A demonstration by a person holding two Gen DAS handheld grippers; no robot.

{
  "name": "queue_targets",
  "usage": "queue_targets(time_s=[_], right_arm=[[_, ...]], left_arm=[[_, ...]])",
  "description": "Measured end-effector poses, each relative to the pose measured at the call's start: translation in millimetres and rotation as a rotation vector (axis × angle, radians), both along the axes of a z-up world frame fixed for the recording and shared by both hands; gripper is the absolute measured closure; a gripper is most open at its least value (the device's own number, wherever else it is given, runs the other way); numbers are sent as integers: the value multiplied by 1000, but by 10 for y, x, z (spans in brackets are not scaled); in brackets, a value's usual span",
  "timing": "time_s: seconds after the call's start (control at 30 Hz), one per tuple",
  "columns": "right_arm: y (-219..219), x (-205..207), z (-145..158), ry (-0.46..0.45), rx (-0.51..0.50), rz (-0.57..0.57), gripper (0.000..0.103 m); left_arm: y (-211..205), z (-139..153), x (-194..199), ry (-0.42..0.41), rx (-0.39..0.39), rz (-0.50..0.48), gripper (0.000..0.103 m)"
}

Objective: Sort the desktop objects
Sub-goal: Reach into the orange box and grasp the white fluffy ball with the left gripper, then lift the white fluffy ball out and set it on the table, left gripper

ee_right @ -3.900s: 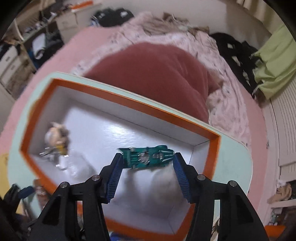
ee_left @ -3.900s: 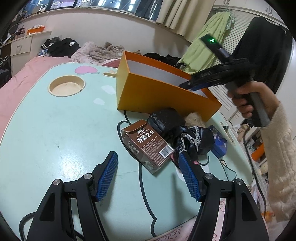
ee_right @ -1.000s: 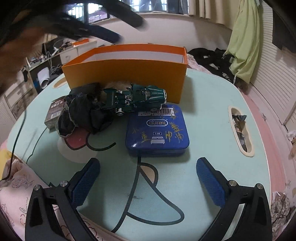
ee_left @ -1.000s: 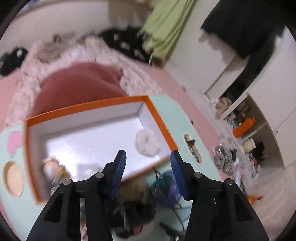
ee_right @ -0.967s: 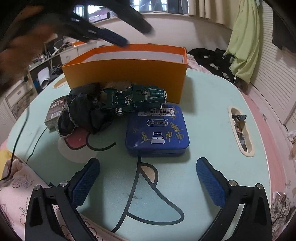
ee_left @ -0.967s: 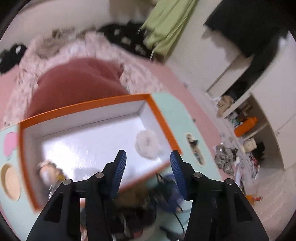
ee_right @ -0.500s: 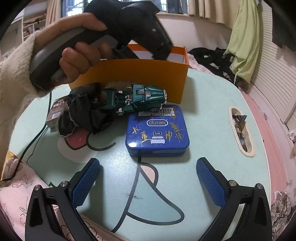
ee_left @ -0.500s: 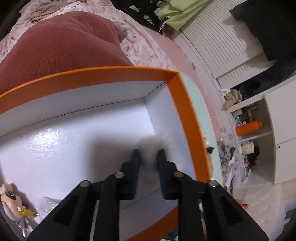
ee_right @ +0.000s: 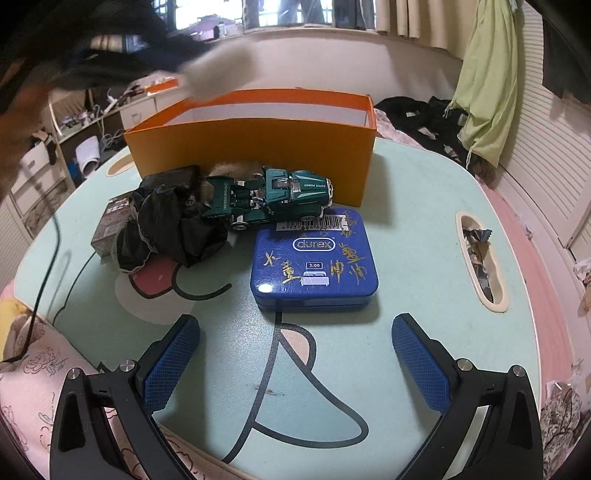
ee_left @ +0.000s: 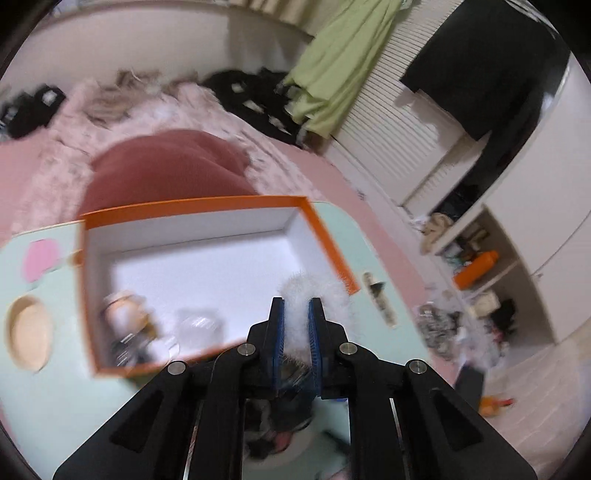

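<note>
1 white fluffy pom-pom (ee_left: 314,291) sits clamped in left gripper (ee_left: 295,325), jaws just closing, above orange box (ee_left: 328,240). Right gripper (ee_right: 295,365) gapes, holding nothing; 1 toy car (ee_right: 273,199), 1 blue tin (ee_right: 314,258) on table (ee_right: 413,221).

A pale green table (ee_right: 413,206) printed with a cartoon face is seen in front of a bed (ee_left: 303,173) covered in pink bedding, on which a dark red cushion (ee_left: 162,173) is laid. White louvred doors (ee_left: 399,122) are hung with a green garment (ee_left: 340,62) and a black one (ee_left: 491,62). Open white shelves (ee_left: 480,266) are crowded with clutter. Daylight is admitted through a window (ee_right: 295,13) above a white sill.
</note>
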State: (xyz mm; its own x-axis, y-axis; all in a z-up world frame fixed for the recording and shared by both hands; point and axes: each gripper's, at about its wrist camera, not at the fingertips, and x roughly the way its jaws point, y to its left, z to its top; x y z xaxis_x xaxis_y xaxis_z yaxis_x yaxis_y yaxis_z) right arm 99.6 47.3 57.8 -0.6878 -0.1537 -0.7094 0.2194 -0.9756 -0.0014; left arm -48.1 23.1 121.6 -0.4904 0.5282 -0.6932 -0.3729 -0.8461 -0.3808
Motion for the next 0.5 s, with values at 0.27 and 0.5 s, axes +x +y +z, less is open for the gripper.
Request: queue_targets(time_s=[0.27, 0.5], right_arm=[[28, 13, 26, 2, 1, 1, 0], [26, 5, 37, 1, 2, 2, 0]], left_arm=[[-413, -216, 339, 68, 21, 130, 49], [-957, -672, 994, 73, 17, 292, 32]])
